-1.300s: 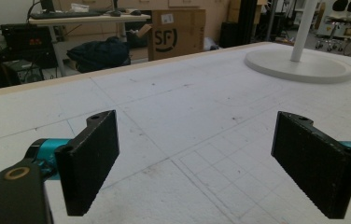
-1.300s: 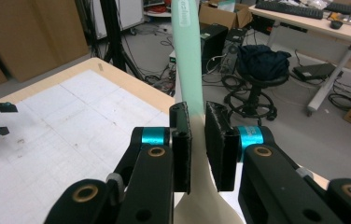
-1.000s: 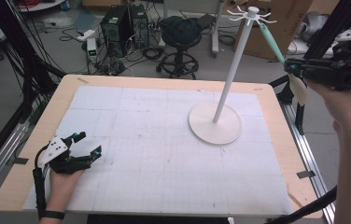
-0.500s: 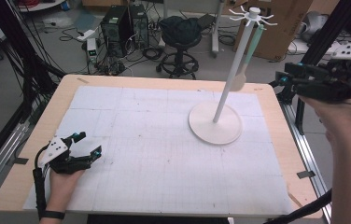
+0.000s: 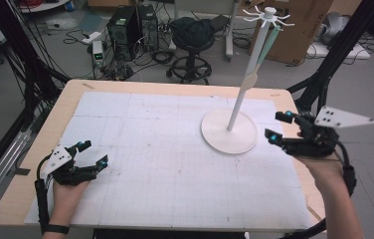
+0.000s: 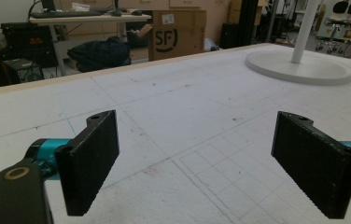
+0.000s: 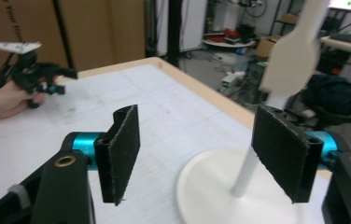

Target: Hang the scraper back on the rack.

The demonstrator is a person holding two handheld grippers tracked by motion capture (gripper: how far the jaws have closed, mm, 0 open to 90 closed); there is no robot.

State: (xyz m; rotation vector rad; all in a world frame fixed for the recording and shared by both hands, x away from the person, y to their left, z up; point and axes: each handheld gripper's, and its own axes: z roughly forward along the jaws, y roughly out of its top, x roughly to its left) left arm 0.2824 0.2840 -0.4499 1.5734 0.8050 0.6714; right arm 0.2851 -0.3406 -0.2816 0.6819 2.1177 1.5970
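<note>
On the table (image 5: 125,94) stands one white stand (image 5: 230,132): one round base, one slim pole, and one ring of small hooks at the top. One spoon (image 5: 259,59) hangs from a hook, with a pale green handle and a cream bowl at the lower end; it hangs just beside the pole, well above the base. In the right gripper view the spoon bowl (image 7: 289,58) shows in front of the pole, above the base (image 7: 211,186).

There are two grippers, one in each hand. The left gripper (image 5: 91,155) rests low at the near left part of the table, well apart from the stand. Its two jaws stand wide apart and nothing is between them; in the left gripper view the left gripper (image 6: 194,161) shows only the white gridded sheet between the pads.

The right gripper (image 5: 280,127) is at the right edge of the table, just beside the base of the stand. Its jaws have just been opening and now they stand apart, with nothing gripped; the spoon is free of them. One grey plate sits on top of this gripper.

Behind the table are one black stool (image 5: 192,35) and one cardboard box (image 5: 304,30).
</note>
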